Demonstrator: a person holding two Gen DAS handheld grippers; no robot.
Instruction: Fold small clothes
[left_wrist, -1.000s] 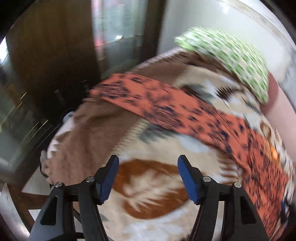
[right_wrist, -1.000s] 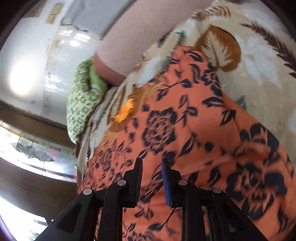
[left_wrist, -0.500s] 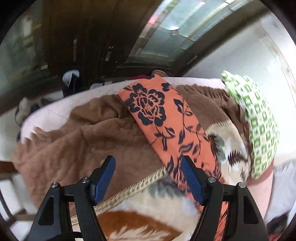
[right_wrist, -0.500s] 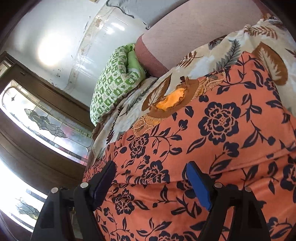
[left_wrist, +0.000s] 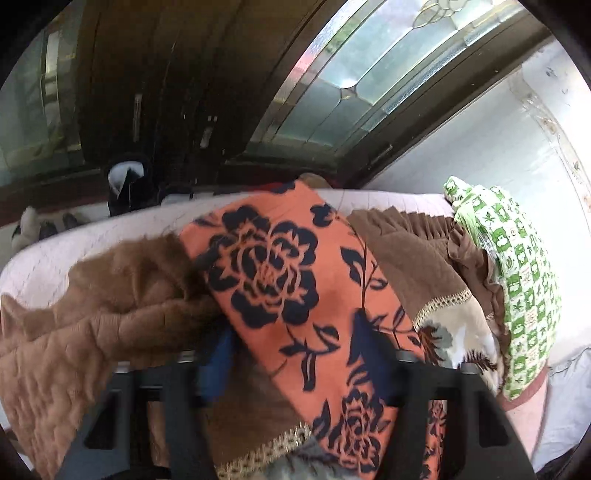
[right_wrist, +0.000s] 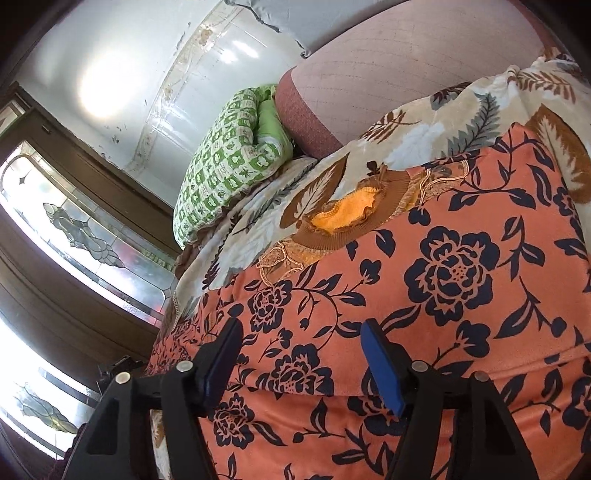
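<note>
Since half a second ago, the left claw (left_wrist: 291, 365) is pushing deeper under the orange floral garment (left_wrist: 295, 295), which is lying diagonally mid-frame across the bed's leaf-print blanket (right_wrist: 424, 133). Both it and the right claw (right_wrist: 301, 354) are gaping wide, gripping nothing. Pinching a single edge layer, not the blanket, is looking wisest.

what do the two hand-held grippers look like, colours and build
Both match: the right hand-held gripper has black plastic fingers with triangular cut-outs, silver screw heads and blue pads. The left hand-held gripper is motion-blurred but shows the same black frame and blue pads. No cables, markings or sleeves are visible.
</note>
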